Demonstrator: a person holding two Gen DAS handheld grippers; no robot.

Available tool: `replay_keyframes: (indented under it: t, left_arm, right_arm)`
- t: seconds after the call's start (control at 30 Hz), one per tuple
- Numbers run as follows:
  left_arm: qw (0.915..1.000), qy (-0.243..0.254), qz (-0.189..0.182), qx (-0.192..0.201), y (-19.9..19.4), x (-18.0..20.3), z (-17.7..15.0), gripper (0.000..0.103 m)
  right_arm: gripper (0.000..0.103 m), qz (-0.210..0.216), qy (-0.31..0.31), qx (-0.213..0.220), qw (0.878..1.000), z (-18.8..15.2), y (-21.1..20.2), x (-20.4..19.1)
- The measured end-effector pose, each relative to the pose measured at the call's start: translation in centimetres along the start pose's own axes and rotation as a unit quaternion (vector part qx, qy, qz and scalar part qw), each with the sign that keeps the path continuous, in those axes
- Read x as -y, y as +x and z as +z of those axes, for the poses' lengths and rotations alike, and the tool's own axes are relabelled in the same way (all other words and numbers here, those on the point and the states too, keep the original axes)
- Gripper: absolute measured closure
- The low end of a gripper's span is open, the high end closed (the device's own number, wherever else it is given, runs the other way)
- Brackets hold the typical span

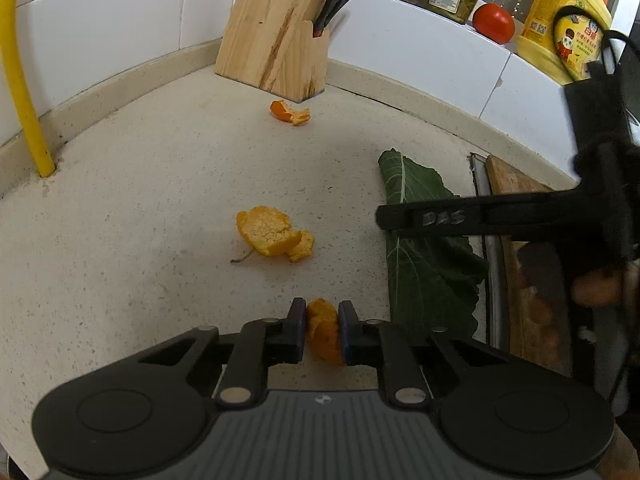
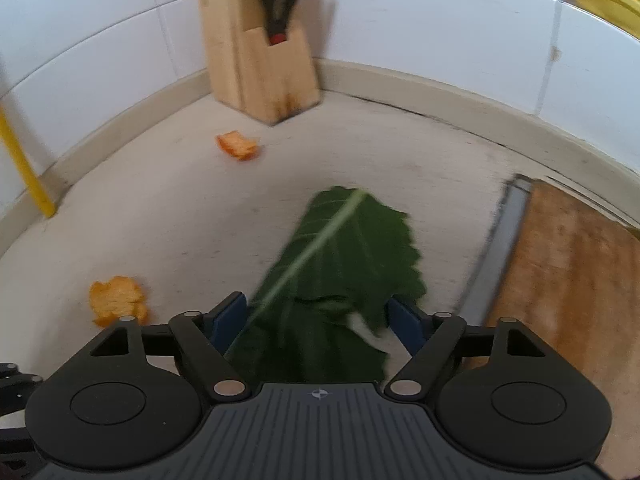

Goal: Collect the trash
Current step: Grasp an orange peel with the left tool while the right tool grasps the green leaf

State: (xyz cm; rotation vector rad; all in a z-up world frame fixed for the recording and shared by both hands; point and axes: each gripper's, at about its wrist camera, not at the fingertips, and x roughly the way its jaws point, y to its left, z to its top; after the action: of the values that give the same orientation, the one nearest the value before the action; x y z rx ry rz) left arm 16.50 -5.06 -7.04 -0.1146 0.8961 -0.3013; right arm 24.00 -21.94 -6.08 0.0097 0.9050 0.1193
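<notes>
My left gripper [image 1: 322,312] is shut on a small piece of orange peel [image 1: 325,340], just above the speckled counter [image 1: 140,220]. A larger peel [image 1: 272,236] lies ahead of it, and a third peel [image 1: 290,112] sits near the knife block. A dark green leaf [image 2: 340,252] lies flat on the counter. My right gripper [image 2: 318,316] is open, with its blue pads on either side of the leaf's near end and not pressing on it. In the right wrist view, the larger peel [image 2: 118,300] is at the left and the far peel [image 2: 238,146] lies ahead.
A wooden knife block [image 1: 276,28] holding scissors stands in the tiled corner. A yellow pipe [image 1: 24,92] rises at the left. A wooden cutting board [image 2: 568,280] with a metal rim lies right of the leaf. Jars, a tomato [image 1: 493,23] and a yellow bottle [image 1: 560,28] sit on the ledge.
</notes>
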Motion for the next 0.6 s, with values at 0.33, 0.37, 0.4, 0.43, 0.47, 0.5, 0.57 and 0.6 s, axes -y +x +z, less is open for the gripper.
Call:
replay_keyframes:
  t: [0.33,0.37,0.4,0.43,0.47,0.5,0.57,0.6]
  left_arm:
    - [0.9999,-0.014,-0.006,-0.002,-0.9,-0.5,-0.7,0.093]
    - [0.9999,-0.016,-0.005,-0.002,-1.0,-0.6,-0.8,0.093]
    - [0.9998,-0.017,-0.004,-0.002,-1.2,-0.8,-0.9,0.093]
    - [0.9999,-0.017,-0.003,-0.002,-1.3,-0.9,-1.0,0.093]
    - [0.9999,-0.016,-0.002,-0.001,-1.5,-1.0,-1.0,0.093]
    - [0.9999,-0.016,0.000,0.000,-1.7,-1.1,-1.2,0.093]
    - [0.9998,-0.017,0.002,0.002,-2.0,-1.4,-1.4,0.093]
    - [0.9998,-0.018,0.003,0.003,-2.3,-1.5,-1.5,0.093]
  right_arm:
    - [0.085,0.002,-0.050,-0.005,0.999,0.2,0.0,-1.9]
    - [0.089,0.011,-0.041,-0.011,0.999,0.1,-0.2,-1.8]
    - [0.090,0.021,-0.032,-0.014,0.999,-0.2,-0.5,-1.8]
    - [0.091,0.032,-0.022,-0.015,0.999,-0.4,-0.9,-1.9]
    - [0.092,0.041,-0.017,-0.014,0.999,-0.7,-1.4,-2.2]
    - [0.092,0.048,-0.013,-0.012,0.999,-1.1,-2.0,-2.5]
    - [0.093,0.056,-0.010,-0.005,0.998,-1.5,-3.1,-3.1]
    - [0.093,0.060,-0.009,0.000,0.998,-1.6,-3.7,-3.3]
